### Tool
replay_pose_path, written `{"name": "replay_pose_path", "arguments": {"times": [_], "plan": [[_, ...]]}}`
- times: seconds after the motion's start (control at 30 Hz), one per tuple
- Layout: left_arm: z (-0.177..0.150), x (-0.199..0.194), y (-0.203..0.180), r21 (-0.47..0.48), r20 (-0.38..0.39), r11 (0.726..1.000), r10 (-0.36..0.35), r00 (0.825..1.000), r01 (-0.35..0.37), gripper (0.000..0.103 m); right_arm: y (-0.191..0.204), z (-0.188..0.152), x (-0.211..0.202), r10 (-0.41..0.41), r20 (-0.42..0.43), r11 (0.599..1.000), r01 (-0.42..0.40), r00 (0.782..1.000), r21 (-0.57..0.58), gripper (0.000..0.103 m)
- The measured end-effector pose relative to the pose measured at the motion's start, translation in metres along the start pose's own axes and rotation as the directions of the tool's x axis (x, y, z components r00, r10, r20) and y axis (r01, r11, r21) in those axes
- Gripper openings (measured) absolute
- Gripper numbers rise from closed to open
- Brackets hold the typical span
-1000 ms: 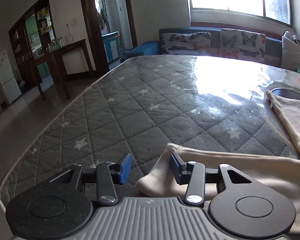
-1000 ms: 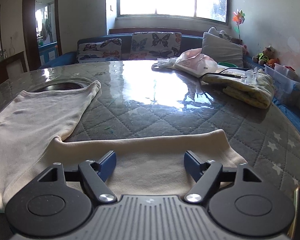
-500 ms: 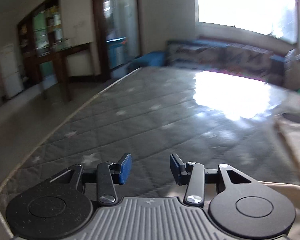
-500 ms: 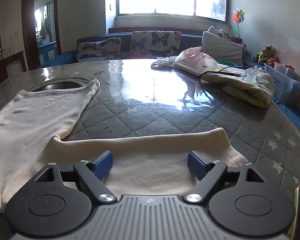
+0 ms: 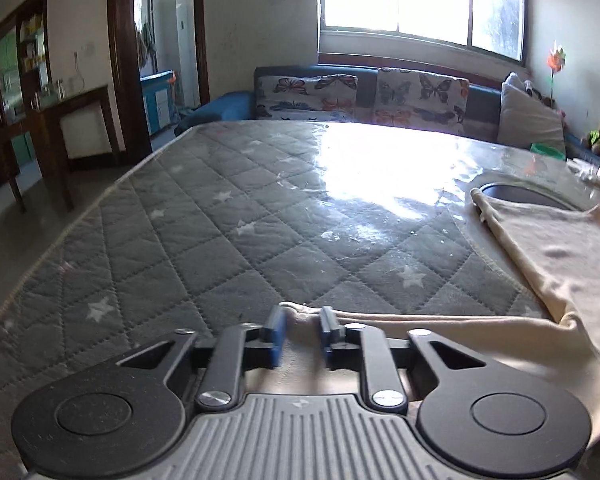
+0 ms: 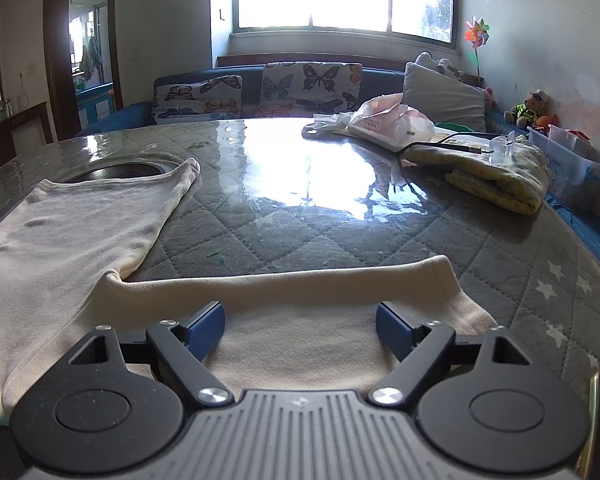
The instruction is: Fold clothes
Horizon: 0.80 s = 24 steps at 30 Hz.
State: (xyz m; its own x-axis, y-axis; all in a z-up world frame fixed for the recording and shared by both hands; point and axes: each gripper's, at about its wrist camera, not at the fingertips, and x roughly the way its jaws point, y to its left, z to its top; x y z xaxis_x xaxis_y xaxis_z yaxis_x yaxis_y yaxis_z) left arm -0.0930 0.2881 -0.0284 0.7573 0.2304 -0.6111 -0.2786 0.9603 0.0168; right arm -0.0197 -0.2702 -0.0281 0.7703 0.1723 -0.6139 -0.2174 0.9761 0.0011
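Note:
A cream long-sleeved shirt (image 6: 72, 232) lies flat on the grey quilted table (image 6: 340, 232). One sleeve (image 6: 320, 320) runs across the front under my right gripper (image 6: 300, 328), which is wide open just above it. In the left wrist view the shirt body (image 5: 560, 252) lies at the right and the other sleeve (image 5: 440, 332) runs across the front. My left gripper (image 5: 302, 332) is nearly shut, its blue pads pinching the sleeve's cuff end (image 5: 302, 320).
A folded yellow blanket (image 6: 496, 172) with a cable and a pink plastic bag (image 6: 392, 124) sit at the table's far right. A round hole (image 6: 116, 170) in the table lies under the shirt's collar. A sofa with butterfly cushions (image 6: 308, 84) stands behind. The table's left edge (image 5: 80, 224) drops to the floor.
My left gripper swung left, then back, and has closed from open onto the sleeve's cuff. My right gripper has opened a little wider and stayed over the other sleeve.

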Motion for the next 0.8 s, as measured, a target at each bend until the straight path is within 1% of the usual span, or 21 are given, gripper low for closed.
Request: {"name": "replay_pose_path", "arguments": {"times": [0.07, 0.13, 0.27, 0.3, 0.37, 0.47, 0.53, 0.57, 0.67, 0.73, 0.8], "plan": [[-0.001, 0.001, -0.002, 0.009, 0.01, 1.0, 0.013, 1.0, -0.013, 0.007, 0.0, 0.0, 0.0, -0.001, -0.001, 1.0, 0.001, 1.0, 0.0, 0.086], [-0.001, 0.004, -0.003, 0.016, 0.011, 0.999, 0.036, 0.999, -0.036, 0.005, 0.0, 0.0, 0.0, -0.002, -0.002, 1.0, 0.002, 1.0, 0.0, 0.086], [0.001, 0.01, -0.002, 0.003, 0.01, 0.992, 0.125, 0.992, -0.125, 0.003, 0.0, 0.0, 0.001, -0.005, -0.004, 1.0, 0.005, 1.0, 0.002, 0.088], [0.001, 0.011, -0.002, -0.002, 0.011, 0.988, 0.154, 0.988, -0.154, 0.003, 0.0, 0.0, 0.001, -0.006, -0.005, 1.0, 0.006, 1.0, 0.004, 0.089], [0.002, 0.014, 0.0, -0.012, 0.009, 0.97, 0.241, 0.97, -0.241, 0.004, -0.001, 0.0, 0.001, -0.007, -0.006, 1.0, 0.007, 1.0, 0.005, 0.09], [0.003, 0.012, 0.022, -0.135, -0.014, 0.964, 0.23, 0.973, -0.229, 0.005, -0.001, 0.0, 0.001, -0.007, -0.006, 1.0, 0.007, 1.0, 0.006, 0.09], [0.001, -0.001, 0.031, -0.183, 0.019, 0.969, 0.17, 0.985, -0.164, 0.005, -0.001, 0.0, 0.001, -0.007, -0.006, 1.0, 0.007, 1.0, 0.007, 0.09], [-0.001, -0.009, 0.031, -0.18, 0.038, 0.975, 0.141, 0.989, -0.132, 0.005, -0.001, 0.0, 0.001, -0.007, -0.007, 1.0, 0.007, 1.0, 0.007, 0.09], [-0.01, -0.034, 0.016, -0.106, 0.065, 0.993, 0.052, 0.997, -0.045, 0.005, -0.001, 0.0, 0.0, -0.007, -0.007, 1.0, 0.007, 1.0, 0.006, 0.091], [-0.018, -0.045, 0.002, -0.047, 0.059, 0.999, 0.008, 0.998, -0.005, 0.006, -0.001, 0.0, 0.001, -0.006, -0.007, 1.0, 0.006, 1.0, 0.006, 0.091], [-0.022, -0.047, -0.008, -0.024, 0.043, 0.999, -0.023, 0.999, 0.024, 0.006, -0.001, 0.0, 0.001, -0.006, -0.007, 1.0, 0.006, 1.0, 0.007, 0.091]]}}
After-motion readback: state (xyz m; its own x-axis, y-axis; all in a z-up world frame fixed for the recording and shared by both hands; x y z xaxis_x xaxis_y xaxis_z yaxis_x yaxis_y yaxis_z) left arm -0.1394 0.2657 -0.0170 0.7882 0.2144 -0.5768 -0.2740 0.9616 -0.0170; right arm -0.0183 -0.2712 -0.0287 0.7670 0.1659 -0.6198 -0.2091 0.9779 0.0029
